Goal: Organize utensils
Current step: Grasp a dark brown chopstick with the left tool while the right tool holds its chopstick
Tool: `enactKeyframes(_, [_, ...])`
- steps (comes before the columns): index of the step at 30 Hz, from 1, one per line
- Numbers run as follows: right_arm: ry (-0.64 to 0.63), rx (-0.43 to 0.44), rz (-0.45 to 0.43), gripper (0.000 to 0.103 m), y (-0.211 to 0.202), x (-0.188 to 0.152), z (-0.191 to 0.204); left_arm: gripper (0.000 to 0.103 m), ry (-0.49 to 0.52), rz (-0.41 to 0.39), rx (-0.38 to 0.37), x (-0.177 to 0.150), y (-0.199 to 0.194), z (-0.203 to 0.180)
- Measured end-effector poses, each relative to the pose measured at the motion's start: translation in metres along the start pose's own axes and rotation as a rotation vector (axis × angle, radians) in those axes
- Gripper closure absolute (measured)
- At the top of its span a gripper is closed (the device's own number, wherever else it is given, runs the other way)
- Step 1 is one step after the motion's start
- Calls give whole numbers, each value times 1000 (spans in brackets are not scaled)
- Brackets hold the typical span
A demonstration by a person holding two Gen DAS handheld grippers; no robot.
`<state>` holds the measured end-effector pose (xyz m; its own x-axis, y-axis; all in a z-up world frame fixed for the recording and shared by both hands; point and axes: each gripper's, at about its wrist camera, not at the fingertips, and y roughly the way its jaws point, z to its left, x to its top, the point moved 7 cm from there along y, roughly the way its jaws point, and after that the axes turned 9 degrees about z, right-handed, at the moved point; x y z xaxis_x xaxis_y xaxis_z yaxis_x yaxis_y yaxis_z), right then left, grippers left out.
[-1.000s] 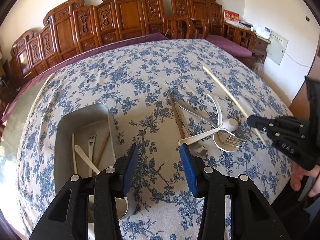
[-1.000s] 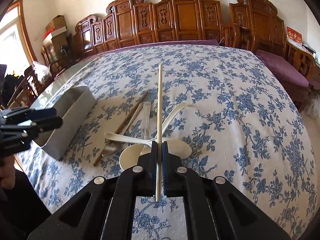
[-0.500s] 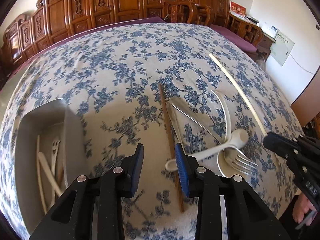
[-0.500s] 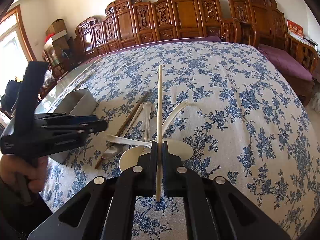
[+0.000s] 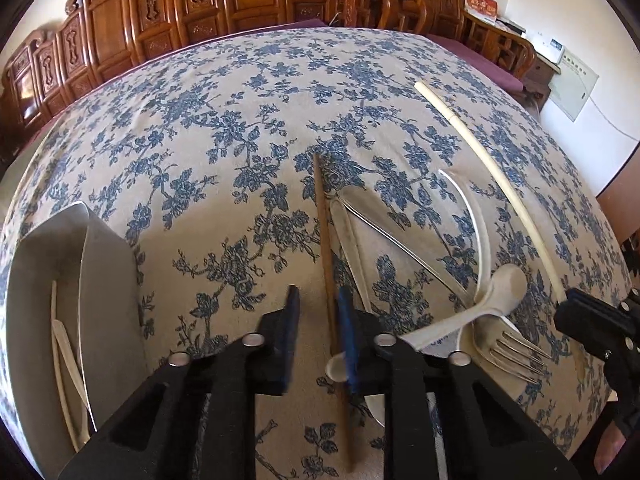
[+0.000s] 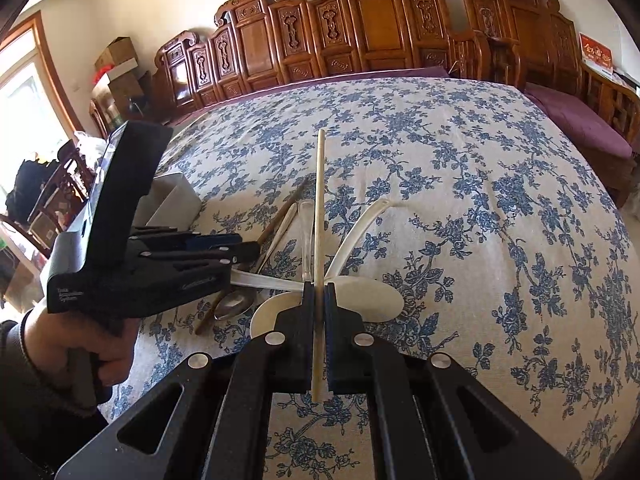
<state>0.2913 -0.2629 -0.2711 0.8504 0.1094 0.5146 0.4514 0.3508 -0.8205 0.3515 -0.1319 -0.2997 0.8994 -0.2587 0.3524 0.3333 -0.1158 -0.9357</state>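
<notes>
brown chopstick [image 5: 326,264]: wooden one, lying on the flowered tablecloth [image 5: 224,128] along the left side of the utensil pile, toward the near edge of the table. Looks like the piece to grab now.

left gripper [image 5: 318,322]: jaws apart and straddling the stick, blue pads either side. The right pad looks about touching it, the left one has a gap. Not clamped yet as far as I can tell.

how I'd close it: centre the stick between the pads first, or the right pad will just shove it sideways. Get low so the pads catch the shaft and not the cloth, then squeeze and lift straight up.

neighbours: metal spoon [image 5: 394,240] and a pale handle sit just right of the stick, and the white spoon [image 5: 472,314] crosses the pile with its end right by the right pad. Easy to snag, so keep the pinch narrow.

fork [image 5: 516,354]: near edge, right of the white spoon, leave it for later.

right gripper [image 6: 319,316]: clamped on the cream chopstick [image 6: 319,216], which sticks out forward above the pile. I'd hold it steady and out of the left one's way.

metal tray [image 5: 104,280]: left edge of the table, a few pale utensils already inside. My guess is both sticks go there, laid lengthwise.
</notes>
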Motion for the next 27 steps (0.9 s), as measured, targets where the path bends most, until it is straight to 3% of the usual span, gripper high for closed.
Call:
enactKeyframes(6, [2, -1, 8, 97, 4, 0, 0, 99, 6, 18, -14, -3, -3, 4])
enactKeyframes(27, [-28, 7, -4, 97, 11, 8, 33, 99, -10, -124, -4, -25, -99, 36])
